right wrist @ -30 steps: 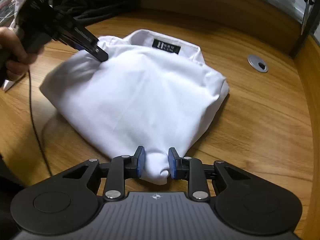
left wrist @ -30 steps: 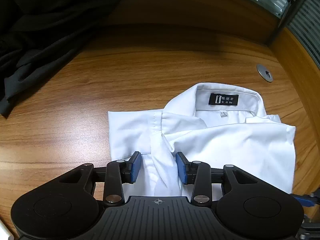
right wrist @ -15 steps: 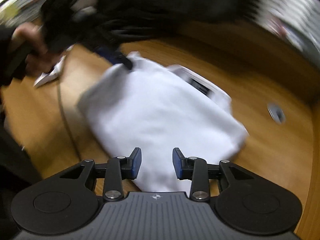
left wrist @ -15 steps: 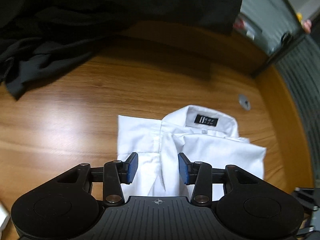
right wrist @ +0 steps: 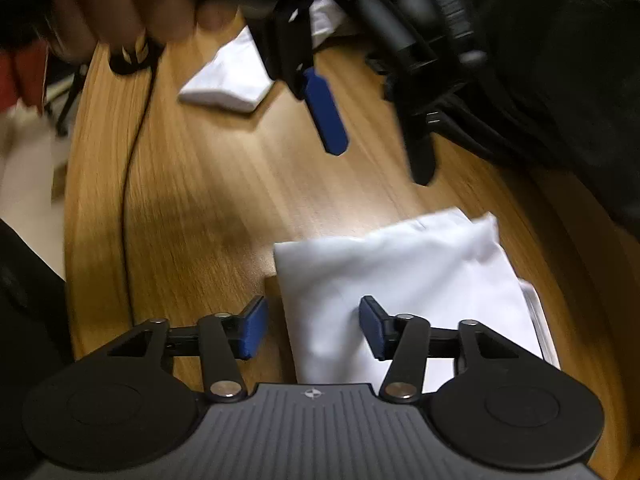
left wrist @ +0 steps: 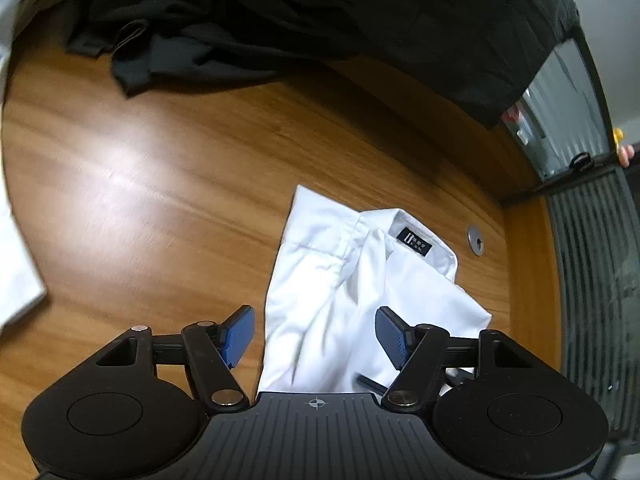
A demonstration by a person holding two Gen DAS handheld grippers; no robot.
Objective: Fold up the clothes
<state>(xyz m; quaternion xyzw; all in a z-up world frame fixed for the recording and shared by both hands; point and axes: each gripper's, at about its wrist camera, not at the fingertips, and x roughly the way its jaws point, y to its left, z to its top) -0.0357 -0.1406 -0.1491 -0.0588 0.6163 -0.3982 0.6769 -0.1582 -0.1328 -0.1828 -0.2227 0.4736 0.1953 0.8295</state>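
Folded white shirt [left wrist: 360,292] lies on the wooden table [left wrist: 160,200].
Left gripper [left wrist: 316,338] and right gripper [right wrist: 312,328] both stand wide open, holding nothing.

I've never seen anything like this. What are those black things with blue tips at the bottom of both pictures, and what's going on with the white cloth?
Those are hand-held grippers, one in each of a person's hands; no robot is involved. Each carries a camera looking forward along its two blue-padded fingers, so each picture is one gripper's own view. The left gripper and the right gripper both stand open, holding nothing. Below them, on the brown wooden table, lies a folded white collared shirt with a black neck label. A pile of black clothes sits at the far side. In the blurry right view, you also see the other gripper from outside, the person's hand, and another folded white cloth.
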